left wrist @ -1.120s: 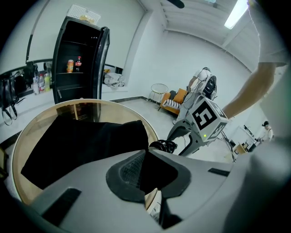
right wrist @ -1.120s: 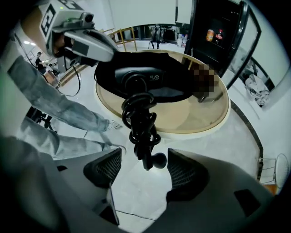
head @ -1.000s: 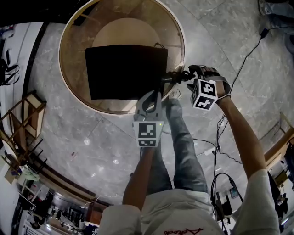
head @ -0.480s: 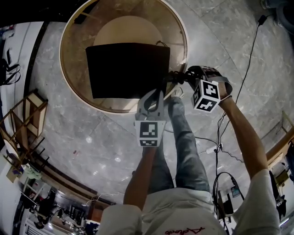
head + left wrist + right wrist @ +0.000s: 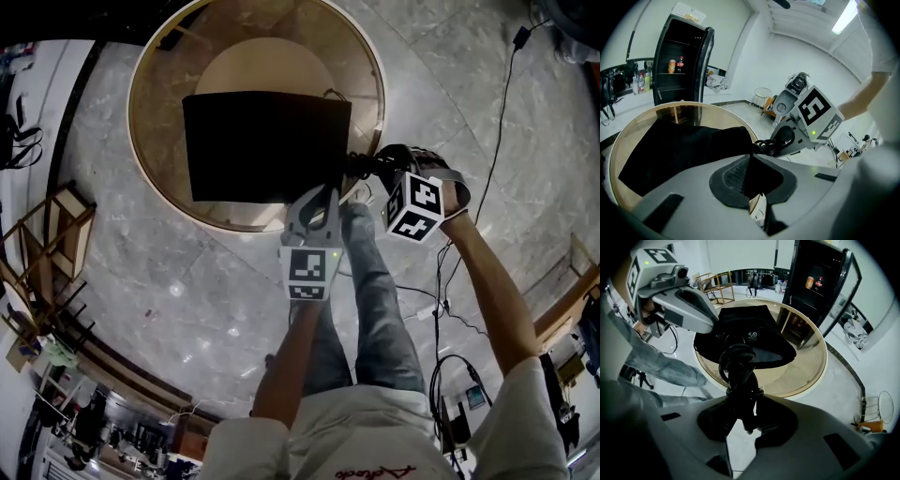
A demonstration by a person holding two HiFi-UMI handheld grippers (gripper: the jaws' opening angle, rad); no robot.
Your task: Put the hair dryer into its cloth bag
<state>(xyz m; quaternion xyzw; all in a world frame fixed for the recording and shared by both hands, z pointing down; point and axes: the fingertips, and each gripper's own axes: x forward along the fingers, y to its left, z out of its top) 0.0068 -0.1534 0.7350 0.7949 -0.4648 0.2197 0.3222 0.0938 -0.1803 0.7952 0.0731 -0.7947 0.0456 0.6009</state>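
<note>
Left tongs (image 5: 323,193) are pinching shut on the black cloth bag's (image 5: 262,145) corner on the round tabletop (image 5: 157,159). Right tongs (image 5: 740,414), just been closing, are clamping the hair dryer's coiled cord (image 5: 738,361) beside the bag; the dryer body isn't showing.

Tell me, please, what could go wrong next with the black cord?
The jaws of the right gripper have just been closing on the bundled black cord; loops may escape. The left gripper pinches one edge of the black cloth bag near the rim of the round tan table; tugging could drag it off.
</note>
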